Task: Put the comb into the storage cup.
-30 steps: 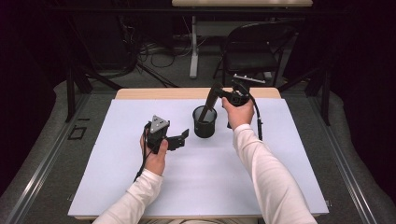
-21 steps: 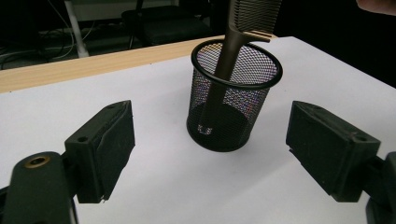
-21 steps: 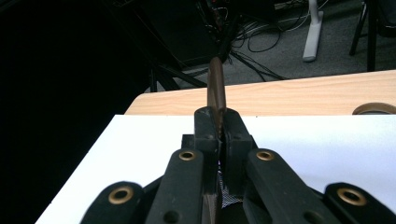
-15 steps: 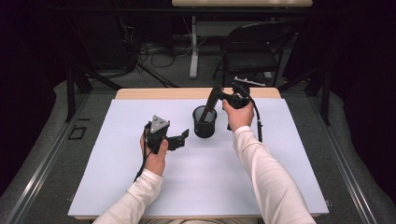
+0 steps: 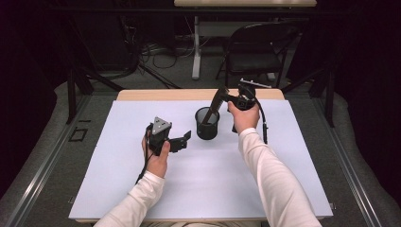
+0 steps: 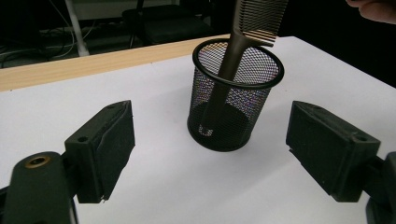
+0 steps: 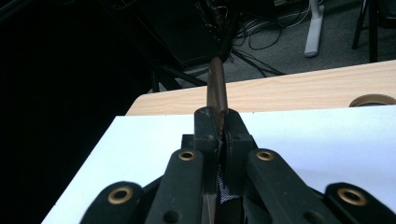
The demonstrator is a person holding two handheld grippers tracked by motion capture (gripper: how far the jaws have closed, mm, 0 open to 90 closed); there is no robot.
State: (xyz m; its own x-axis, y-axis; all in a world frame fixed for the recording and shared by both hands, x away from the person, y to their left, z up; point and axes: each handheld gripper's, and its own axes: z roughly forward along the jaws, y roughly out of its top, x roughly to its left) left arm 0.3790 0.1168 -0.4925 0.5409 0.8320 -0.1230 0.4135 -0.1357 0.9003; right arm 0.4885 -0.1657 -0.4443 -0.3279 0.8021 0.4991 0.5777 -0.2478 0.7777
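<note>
Right gripper (image 5: pixel 222 96): jaws closed on a dark brown comb (image 5: pixel 211 109), clamped at its toothed upper end; in the right gripper view the pads (image 7: pixel 208 128) meet on the comb (image 7: pixel 216 88), whose edge rises above them. Gripper hangs above and just behind-right of the mesh pen cup (image 5: pixel 207 123), angled down toward it.

Comb: tilted, handle end down inside the mesh pen cup (image 6: pixel 232 100), shaft leaning against the cup's rim; in the left gripper view the comb (image 6: pixel 233 51) reaches to the cup's floor or close to it, contact cannot be told. Teeth stay above the rim.

Mesh pen cup: black wire mesh, round, upright, standing on the white sheet (image 5: pixel 198 179) that covers the counter (image 5: pixel 156 95). It holds the comb alone.

Left gripper (image 5: pixel 183 140): jaws wide apart, nothing between the pads (image 6: pixel 109 144). It sits just left of the mesh pen cup and slightly nearer the person, pointed at the cup and apart from it; in the left gripper view the cup stands between and beyond the two jaws. Grey three-cornered plate on top.

Counter: pale wood, its far edge showing as a strip behind the mesh pen cup, beyond the white sheet.

Folding chair (image 5: pixel 253 49): black, on the floor well behind the mesh pen cup, past the counter.
</note>
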